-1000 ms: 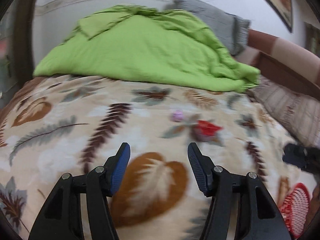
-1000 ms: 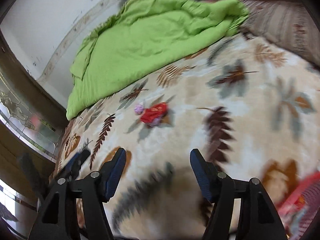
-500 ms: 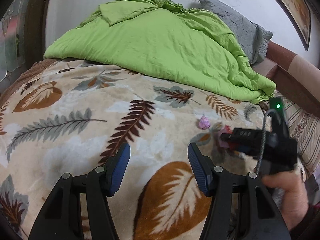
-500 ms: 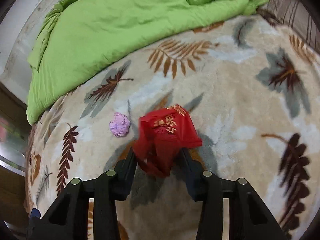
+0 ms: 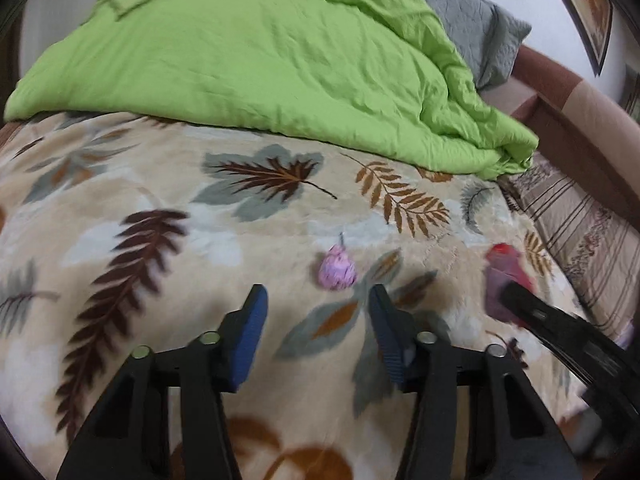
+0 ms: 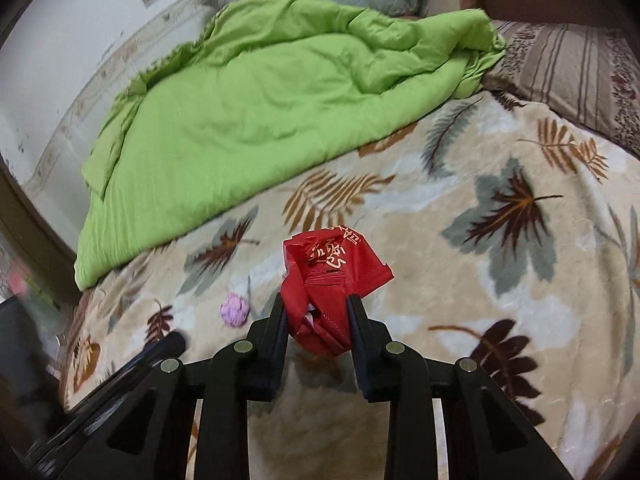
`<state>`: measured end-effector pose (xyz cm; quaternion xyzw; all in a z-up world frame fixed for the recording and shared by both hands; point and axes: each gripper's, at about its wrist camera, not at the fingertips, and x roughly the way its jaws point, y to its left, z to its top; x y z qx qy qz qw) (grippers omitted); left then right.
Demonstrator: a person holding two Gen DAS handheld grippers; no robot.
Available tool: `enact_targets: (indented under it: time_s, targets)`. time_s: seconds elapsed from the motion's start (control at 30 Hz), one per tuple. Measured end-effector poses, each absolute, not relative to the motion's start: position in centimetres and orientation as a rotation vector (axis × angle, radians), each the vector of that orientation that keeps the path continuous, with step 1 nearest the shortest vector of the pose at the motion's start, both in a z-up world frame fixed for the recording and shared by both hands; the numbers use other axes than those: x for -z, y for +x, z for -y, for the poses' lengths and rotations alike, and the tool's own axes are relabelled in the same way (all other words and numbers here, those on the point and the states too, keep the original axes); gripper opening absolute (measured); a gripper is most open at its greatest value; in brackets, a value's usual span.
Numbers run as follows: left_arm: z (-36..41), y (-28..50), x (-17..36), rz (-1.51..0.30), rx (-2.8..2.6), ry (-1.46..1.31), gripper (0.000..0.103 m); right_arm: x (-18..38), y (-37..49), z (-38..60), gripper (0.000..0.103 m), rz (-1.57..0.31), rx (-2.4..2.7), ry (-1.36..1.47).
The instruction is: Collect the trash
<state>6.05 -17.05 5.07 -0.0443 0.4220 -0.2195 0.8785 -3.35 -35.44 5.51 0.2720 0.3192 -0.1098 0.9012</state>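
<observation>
My right gripper (image 6: 316,304) is shut on a crumpled red wrapper (image 6: 332,276) with gold lettering and holds it above the leaf-patterned blanket (image 6: 460,280). The wrapper also shows blurred in the left wrist view (image 5: 506,280), with the right gripper's dark body beside it. A small pink crumpled ball (image 5: 337,270) lies on the blanket just ahead of my left gripper (image 5: 318,312), which is open and empty. The ball also shows in the right wrist view (image 6: 235,310), left of the wrapper.
A rumpled green duvet (image 5: 260,52) covers the far half of the bed. A grey pillow (image 5: 472,24) and a striped pillow (image 5: 588,236) lie at the right by the brown headboard (image 5: 568,112). The wall runs behind the bed.
My right gripper has closed on the red wrapper and lifted it off the blanket. My left gripper has moved forward, toward the pink ball.
</observation>
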Motion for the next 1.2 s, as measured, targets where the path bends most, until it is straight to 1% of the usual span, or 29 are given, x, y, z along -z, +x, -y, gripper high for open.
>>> enact_targets:
  time_s: [0.03, 0.07, 0.2, 0.23, 0.27, 0.3, 0.47, 0.7, 0.97, 1.2]
  targets:
    - [17.8, 6.8, -4.6, -0.897, 0.457, -0.085, 0.042, -5.6, -3.5, 35.8, 0.030, -0.653, 0.232, 0.574]
    - [18.3, 7.4, -4.3, -0.909, 0.454, -0.080, 0.039, -5.7, -3.5, 35.9, 0.030, -0.652, 0.230, 0.580]
    - [20.5, 9.1, -3.4, -0.924, 0.454, -0.044, 0.037, -5.5, -3.4, 36.1, 0.030, -0.659, 0.215, 0.589]
    - [21.1, 9.4, -3.1, -0.934, 0.462, -0.026, 0.033, -5.5, -3.3, 36.1, 0.030, -0.661, 0.212, 0.589]
    - [21.6, 9.8, -2.7, -0.950, 0.458, -0.014, 0.025, -5.5, -3.1, 36.0, 0.030, -0.663, 0.207, 0.591]
    - [21.9, 10.2, -2.3, -0.964, 0.446, -0.003, 0.024, -5.4, -3.2, 35.9, 0.030, -0.664, 0.201, 0.590]
    - [22.0, 10.3, -1.9, -0.953, 0.446, 0.010, 0.023, -5.6, -3.2, 35.3, 0.030, -0.666, 0.189, 0.564]
    - [20.3, 7.2, -2.6, -0.914, 0.467, 0.016, 0.020, -6.7, -4.2, 33.9, 0.030, -0.643, 0.191, 0.506]
    - [16.3, 2.2, -5.8, -0.836, 0.450, 0.002, 0.020, -8.7, -7.9, 29.7, 0.030, -0.580, 0.203, 0.308]
    - [13.3, -4.2, -8.0, -0.761, 0.431, 0.009, 0.020, -9.6, -11.3, 26.8, 0.030, -0.540, 0.197, 0.201]
